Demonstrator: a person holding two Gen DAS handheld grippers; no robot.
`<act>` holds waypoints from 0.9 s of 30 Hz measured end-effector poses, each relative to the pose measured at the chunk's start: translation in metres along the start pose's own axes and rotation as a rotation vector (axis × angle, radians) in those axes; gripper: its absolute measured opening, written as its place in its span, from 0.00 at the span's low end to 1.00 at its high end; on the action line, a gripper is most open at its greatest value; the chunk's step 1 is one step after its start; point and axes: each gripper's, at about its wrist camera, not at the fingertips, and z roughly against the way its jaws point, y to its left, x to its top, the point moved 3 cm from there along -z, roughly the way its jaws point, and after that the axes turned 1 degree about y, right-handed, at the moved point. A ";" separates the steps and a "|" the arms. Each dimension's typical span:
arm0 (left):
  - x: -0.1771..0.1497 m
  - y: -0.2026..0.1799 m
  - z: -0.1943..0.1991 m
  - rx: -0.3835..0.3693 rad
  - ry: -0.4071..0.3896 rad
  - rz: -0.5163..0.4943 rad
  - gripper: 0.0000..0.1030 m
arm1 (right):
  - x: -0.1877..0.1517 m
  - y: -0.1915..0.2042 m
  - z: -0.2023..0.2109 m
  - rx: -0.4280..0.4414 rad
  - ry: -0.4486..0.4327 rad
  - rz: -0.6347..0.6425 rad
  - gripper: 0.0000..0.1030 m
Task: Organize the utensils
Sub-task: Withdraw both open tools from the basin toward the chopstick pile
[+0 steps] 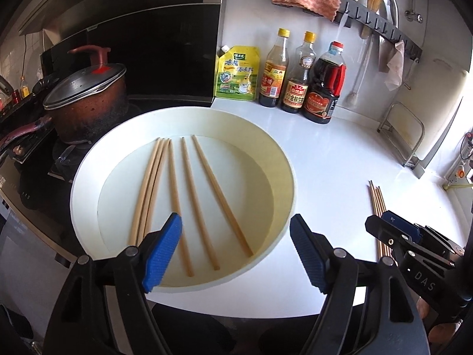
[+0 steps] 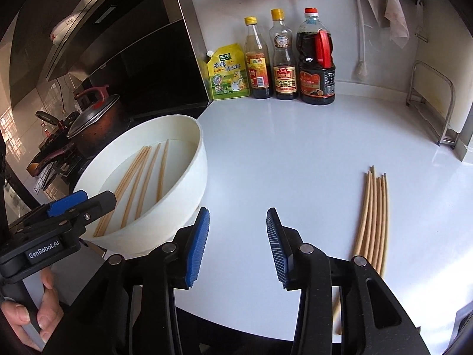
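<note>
Just beyond my open left fingers (image 1: 235, 254), five wooden chopsticks (image 1: 189, 195) in the white round basin (image 1: 283, 159) point toward twelve o'clock; my right fingers (image 2: 238, 248), also open, hover farther off.

Matt wooden chopsticks (image 1: 177, 189), glossy white countertop (image 2: 295, 153)

Left gripper (image 1: 236, 254): jaws apart, over near rim of white basin (image 1: 183, 282). Basin wall rings five chopsticks (image 1: 189, 198); access from above only. Pot (image 1: 85, 106) crowds basin's far-left side.

Right gripper (image 2: 238, 247): jaws apart, bare counter (image 2: 295, 153) ahead, open to the bottles (image 2: 288, 59) at the wall. Basin just left; loose chopstick bundle (image 2: 374, 216) just right. Metal rack (image 2: 434, 106) far right.
</note>
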 end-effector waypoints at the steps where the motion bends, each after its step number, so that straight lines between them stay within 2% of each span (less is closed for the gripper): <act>1: -0.001 -0.005 0.001 -0.007 -0.002 -0.005 0.73 | -0.003 -0.006 0.003 -0.009 -0.001 -0.006 0.39; 16: -0.021 -0.098 -0.008 -0.133 0.033 -0.142 0.77 | -0.040 -0.113 0.046 -0.169 -0.020 -0.167 0.42; 27: -0.035 -0.148 -0.041 -0.173 0.107 -0.205 0.80 | -0.064 -0.155 0.031 -0.294 0.028 -0.205 0.43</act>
